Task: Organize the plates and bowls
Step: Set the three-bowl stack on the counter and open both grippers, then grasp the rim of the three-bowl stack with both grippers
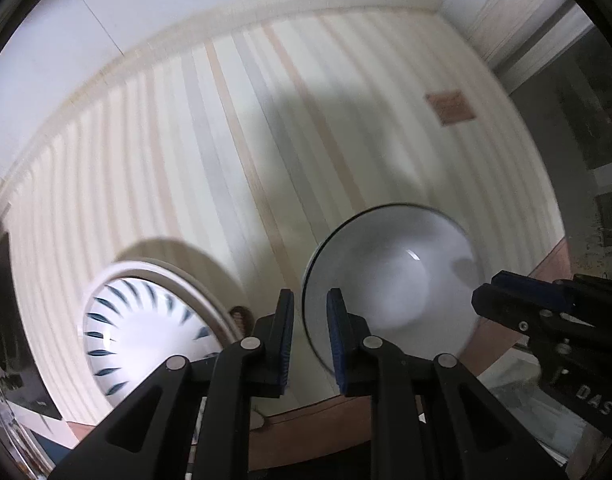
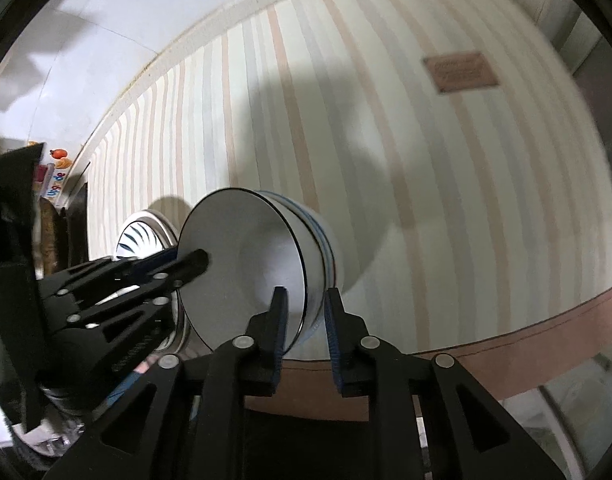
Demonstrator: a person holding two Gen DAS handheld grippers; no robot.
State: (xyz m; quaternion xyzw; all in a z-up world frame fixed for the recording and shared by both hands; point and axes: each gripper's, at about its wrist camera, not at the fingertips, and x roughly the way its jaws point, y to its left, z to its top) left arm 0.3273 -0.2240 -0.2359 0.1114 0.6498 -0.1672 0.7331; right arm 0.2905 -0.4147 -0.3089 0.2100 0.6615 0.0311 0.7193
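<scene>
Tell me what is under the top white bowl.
Under the top bowl, more bowls with blue lines seem nested, standing on the striped cloth. Only their outer walls show. Their insides and their number are covered.

A home dining spot, by the look of it: the surface (image 2: 386, 160) wears a cloth of pale cream, grey and peach stripes, with crockery on it: a white bowl (image 2: 258, 264) and a blue-patterned plate (image 1: 142, 332). Colourful fruit-shaped trinkets (image 2: 60, 160) show at the far left.

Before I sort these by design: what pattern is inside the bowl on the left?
Dark blue leaf-like strokes radiating on white, clearest in the left wrist view.
</scene>
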